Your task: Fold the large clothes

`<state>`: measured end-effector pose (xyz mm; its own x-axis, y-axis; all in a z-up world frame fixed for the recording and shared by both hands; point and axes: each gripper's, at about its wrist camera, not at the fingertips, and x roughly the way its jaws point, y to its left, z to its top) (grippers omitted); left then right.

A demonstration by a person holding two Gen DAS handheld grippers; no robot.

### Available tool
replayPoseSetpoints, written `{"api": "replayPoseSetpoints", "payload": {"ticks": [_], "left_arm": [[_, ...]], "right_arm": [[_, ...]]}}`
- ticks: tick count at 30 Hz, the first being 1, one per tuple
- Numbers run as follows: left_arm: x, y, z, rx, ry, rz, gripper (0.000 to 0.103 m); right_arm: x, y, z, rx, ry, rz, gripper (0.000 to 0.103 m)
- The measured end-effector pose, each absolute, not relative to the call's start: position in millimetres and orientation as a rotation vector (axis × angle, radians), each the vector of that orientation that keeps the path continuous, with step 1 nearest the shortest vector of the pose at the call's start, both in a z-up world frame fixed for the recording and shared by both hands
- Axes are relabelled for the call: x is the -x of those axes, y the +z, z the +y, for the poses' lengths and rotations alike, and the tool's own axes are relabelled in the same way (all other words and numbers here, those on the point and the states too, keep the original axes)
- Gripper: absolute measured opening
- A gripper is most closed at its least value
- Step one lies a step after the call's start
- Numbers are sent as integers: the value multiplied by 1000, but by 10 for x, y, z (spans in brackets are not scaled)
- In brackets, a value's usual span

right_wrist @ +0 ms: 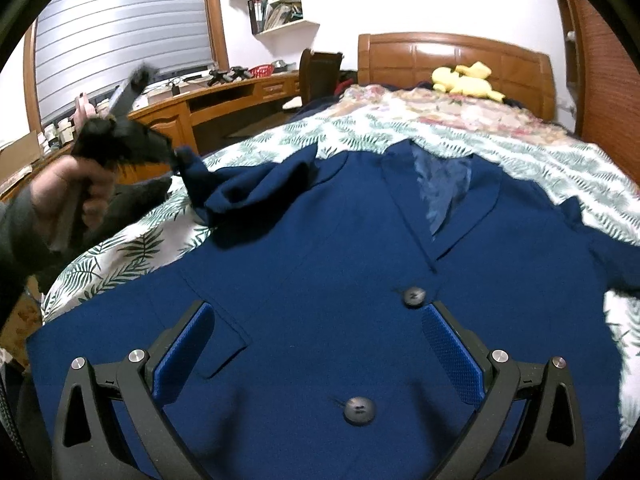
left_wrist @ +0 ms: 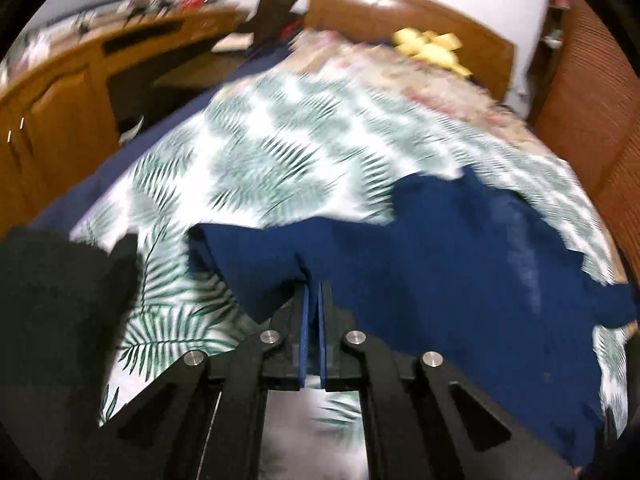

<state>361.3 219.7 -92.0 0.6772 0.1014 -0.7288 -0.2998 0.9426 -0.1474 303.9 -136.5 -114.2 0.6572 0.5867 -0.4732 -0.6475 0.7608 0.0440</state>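
Fingers [left_wrist: 313, 300] of the left gripper pinch the blue jacket's [right_wrist: 320, 272] sleeve [right_wrist: 224, 188] on the bed [right_wrist: 520, 148], right fingers [right_wrist: 320, 344] gaping empty above; next, likely folding it across.

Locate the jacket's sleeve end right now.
In the right wrist view, the sleeve is lifted at the jacket's left, pinched by the left gripper above the leaf-print bedspread.

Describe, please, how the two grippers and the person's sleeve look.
Both grippers, left gripper and right gripper, have black angular frames with triangular cut-outs and round silver bolts. Their fingers carry flat blue pads, dotted in texture on the right one. The person's sleeve is dark grey.
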Motion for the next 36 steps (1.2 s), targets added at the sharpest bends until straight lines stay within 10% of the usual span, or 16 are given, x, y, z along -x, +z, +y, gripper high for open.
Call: {"api": "replayPoseSetpoints", "payload": {"ticks": [22, 27, 36], "left_arm": [[-2740, 90, 29, -14, -183, 619, 5], [-2557, -204, -16, 74, -228, 610, 50], [-2234, -606, 440, 84, -114, 583, 59]], "right_arm": [[-2408, -725, -2187, 33, 512, 400, 103], [-2357, -736, -2126, 19, 486, 403, 103], [-2351, -984, -1729, 45, 560, 473, 103]]}}
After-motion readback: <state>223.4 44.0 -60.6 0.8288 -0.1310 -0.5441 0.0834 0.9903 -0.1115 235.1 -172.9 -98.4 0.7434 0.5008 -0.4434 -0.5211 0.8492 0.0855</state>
